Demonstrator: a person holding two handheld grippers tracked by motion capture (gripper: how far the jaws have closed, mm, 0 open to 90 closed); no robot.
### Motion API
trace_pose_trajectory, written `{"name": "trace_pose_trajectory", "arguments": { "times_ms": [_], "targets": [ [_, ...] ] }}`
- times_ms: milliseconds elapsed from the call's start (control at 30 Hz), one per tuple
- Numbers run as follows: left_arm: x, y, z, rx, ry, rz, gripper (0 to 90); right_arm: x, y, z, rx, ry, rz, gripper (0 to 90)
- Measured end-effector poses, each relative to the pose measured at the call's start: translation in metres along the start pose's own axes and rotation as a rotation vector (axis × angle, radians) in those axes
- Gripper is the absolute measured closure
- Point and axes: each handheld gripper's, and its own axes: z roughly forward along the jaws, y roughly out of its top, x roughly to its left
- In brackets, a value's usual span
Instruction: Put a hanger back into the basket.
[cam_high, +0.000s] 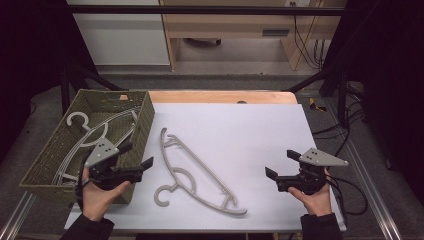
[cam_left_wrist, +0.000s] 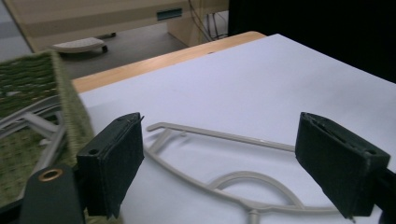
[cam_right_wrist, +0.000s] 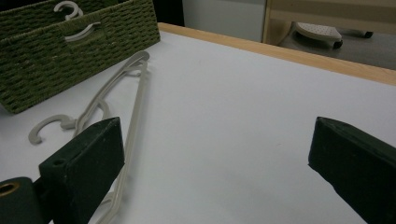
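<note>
Hanger (cam_high: 196, 172) lies flat on the white table (cam_high: 250, 130) just beside the woven basket (cam_high: 145, 117), both the left gripper (cam_high: 139, 156) and right gripper (cam_high: 279, 163) gape empty, so pinching its thin rail squarely would likely serve best.

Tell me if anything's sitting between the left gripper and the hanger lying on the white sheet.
Nothing visible does. The left gripper is open beside the green basket, and only bare white sheet separates its fingers from the hanger.
</note>
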Motion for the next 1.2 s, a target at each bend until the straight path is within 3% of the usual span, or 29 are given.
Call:
{"name": "trace_pose_trajectory", "arguments": {
  "times_ms": [267,533,933,1200],
  "targets": [
    [-0.022,-0.015,0.02,0.02,-0.051,0.004,16.5,0.0,-0.001,0.0,0.004,0.003,-0.005,3.5],
    [-0.035,-0.031,0.042,0.091,-0.084,0.011,17.6,0.001,-0.001,0.0,0.005,-0.001,-0.004,3.5],
    [-0.031,-0.059,0.059,0.212,-0.11,-0.002,22.3,0.003,-0.002,0.002,0.013,0.006,-0.008,3.8],
    [-0.027,-0.068,0.077,0.258,-0.062,-0.041,25.1,0.005,-0.004,0.006,0.033,0.014,-0.019,4.3]
  ]
}}
